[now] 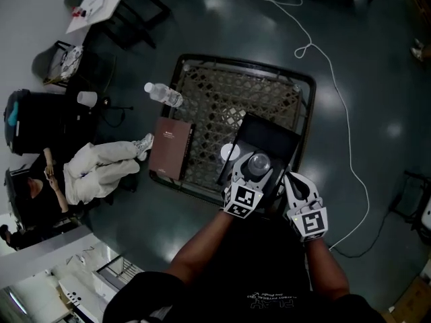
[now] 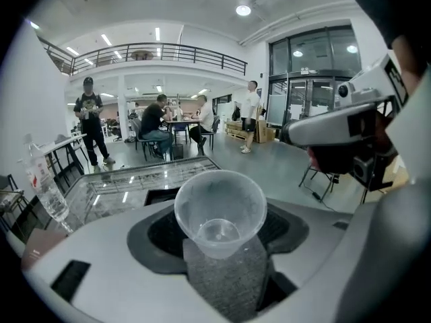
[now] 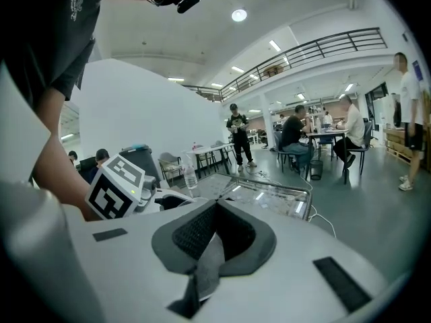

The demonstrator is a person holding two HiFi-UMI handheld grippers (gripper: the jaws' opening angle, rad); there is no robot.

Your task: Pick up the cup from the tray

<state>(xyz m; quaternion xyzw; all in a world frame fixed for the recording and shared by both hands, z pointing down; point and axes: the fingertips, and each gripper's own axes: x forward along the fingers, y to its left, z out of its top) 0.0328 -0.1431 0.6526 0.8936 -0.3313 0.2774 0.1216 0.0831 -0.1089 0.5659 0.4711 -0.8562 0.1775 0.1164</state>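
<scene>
On the black-framed mesh table (image 1: 215,99), toward its near right side, a dark flat tray (image 1: 277,134), set askew to the frame. Over the tray's near end, a clear plastic cup (image 2: 220,210): empty, mouth up, clamped by its sides between the pads of the left gripper (image 1: 256,174). Whether clear of the tray or touching it, not to be told from above. Just to the right of that, the right gripper (image 1: 298,186), jaws pressed together with nothing between them, tips by the tray's near right edge, close beside the cup but apart from it.

Left of the tray, on the mesh, a small pale round thing (image 1: 229,152), right at the tray's edge and too small to name. Farther left, at the table's rim, a brown flat book-like block (image 1: 171,148). At the far left corner, a clear water bottle (image 1: 163,94) with a white cap, contents not to be made out.

Around the table, dark glossy floor. Beyond and to the right, a white cable (image 1: 335,79) looping across it and round toward the near right. Off to the left, a seated person (image 1: 101,170) in pale trousers, near a black case (image 1: 37,121), with a small white cup (image 1: 87,99) just beside the case. Far across the hall, in the two gripper views, people seated (image 2: 161,121) at a table and others standing, well apart from the mesh table.
</scene>
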